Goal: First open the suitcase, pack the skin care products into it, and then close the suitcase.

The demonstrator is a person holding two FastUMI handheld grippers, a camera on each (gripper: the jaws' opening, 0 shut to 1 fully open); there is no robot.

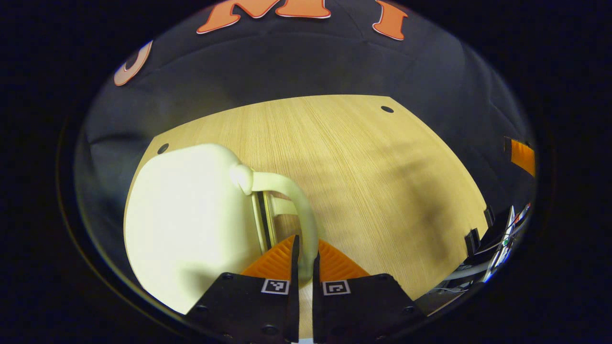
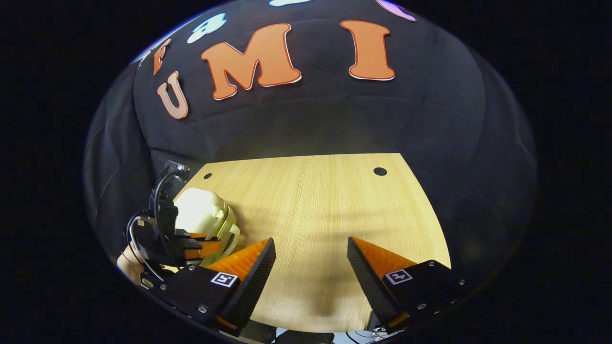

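Jaws of the left gripper [image 1: 305, 258] pinch the handle [image 1: 296, 200] of the cream suitcase [image 1: 191, 224], which lies at the counter's [image 1: 363, 157] left edge, its shell halves together as far as we can see. The right gripper [image 2: 311, 260] hangs wide apart over bare wood, gripping nothing. We judge the task either barely begun or at its close; we cannot tell which. From the right gripper view, a hand [image 2: 129, 265] carries the left gripper low, reaching in beside the case.

Wooden table [image 2: 325, 200] with holes [image 2: 380, 171]; cables [image 1: 507, 239] beside.
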